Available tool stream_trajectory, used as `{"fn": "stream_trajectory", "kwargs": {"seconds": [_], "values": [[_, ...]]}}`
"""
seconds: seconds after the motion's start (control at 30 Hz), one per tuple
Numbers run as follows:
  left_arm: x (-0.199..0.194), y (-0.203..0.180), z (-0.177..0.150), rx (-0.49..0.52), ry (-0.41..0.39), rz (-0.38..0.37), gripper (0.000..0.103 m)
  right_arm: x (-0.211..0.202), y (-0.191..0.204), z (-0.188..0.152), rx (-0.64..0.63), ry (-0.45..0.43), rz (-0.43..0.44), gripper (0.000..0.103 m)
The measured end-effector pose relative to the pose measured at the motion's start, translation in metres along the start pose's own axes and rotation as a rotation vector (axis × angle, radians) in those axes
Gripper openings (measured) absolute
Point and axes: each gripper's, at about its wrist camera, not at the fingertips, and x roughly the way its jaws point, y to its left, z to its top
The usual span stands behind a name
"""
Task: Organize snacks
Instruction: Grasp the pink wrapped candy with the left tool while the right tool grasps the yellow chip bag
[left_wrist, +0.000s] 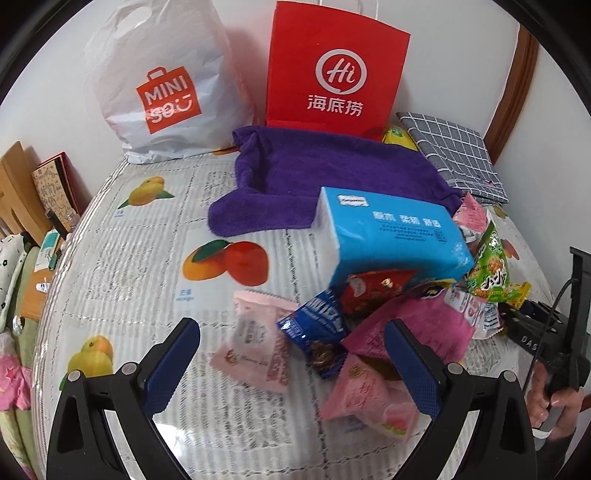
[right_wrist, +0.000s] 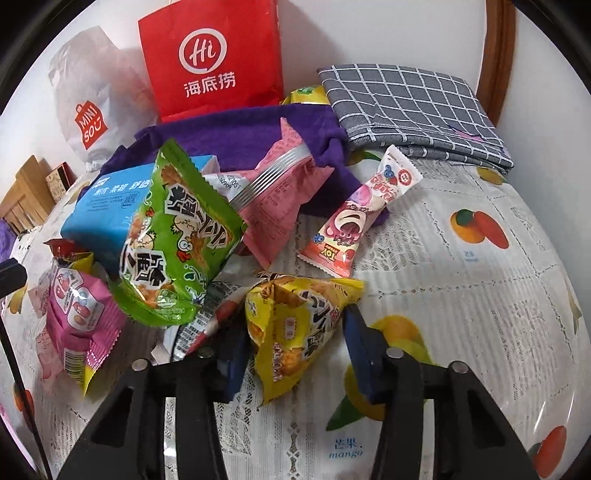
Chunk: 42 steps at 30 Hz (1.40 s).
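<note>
A pile of snack packets lies on the fruit-print tablecloth (left_wrist: 122, 258). My left gripper (left_wrist: 291, 350) is open above the pile; a dark blue packet (left_wrist: 317, 332), a pale pink packet (left_wrist: 255, 343) and another pink packet (left_wrist: 365, 398) lie between and below its fingers. My right gripper (right_wrist: 295, 339) is open, its fingers on either side of a yellow packet (right_wrist: 291, 325), whether they touch it is unclear. A green packet (right_wrist: 177, 236), pink packets (right_wrist: 280, 195) and a strawberry-print stick packet (right_wrist: 358, 218) lie beyond. A red paper bag (left_wrist: 332, 70) stands at the back.
A white Miniso plastic bag (left_wrist: 162, 85) stands left of the red bag. A purple towel (left_wrist: 317, 173) and a blue tissue pack (left_wrist: 388, 236) lie mid-table. A folded grey checked cloth (right_wrist: 410, 107) lies at back right. Wooden furniture and clutter (left_wrist: 22, 192) border the left edge.
</note>
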Motion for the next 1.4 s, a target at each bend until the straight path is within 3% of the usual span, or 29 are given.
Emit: {"fn": "stream_trajectory", "kwargs": {"seconds": [0.3,0.53,0.67,1.03,1.27,1.4], "values": [[0.011,0.0,-0.015,0.015,0.04,-0.005,0.1,-0.017,-0.024,-0.018,0.072,0.006,-0.049,0.044],[0.031,-0.002,-0.007,0.013,0.056,0.021,0.099,-0.024,-0.025,-0.031,0.069,-0.024,-0.064,0.044],[0.04,0.001,-0.003,0.007,0.052,0.042,0.09,-0.02,-0.026,-0.033,0.072,-0.014,-0.062,0.044],[0.031,0.033,-0.009,-0.032,0.036,-0.031,0.085,-0.017,-0.026,-0.034,0.061,-0.003,-0.076,0.044],[0.044,0.039,-0.018,0.015,0.07,0.004,0.084,-0.017,-0.027,-0.034,0.069,-0.002,-0.066,0.045],[0.05,0.025,-0.021,0.112,0.052,0.069,0.08,-0.017,-0.027,-0.034,0.068,-0.002,-0.067,0.045]]}}
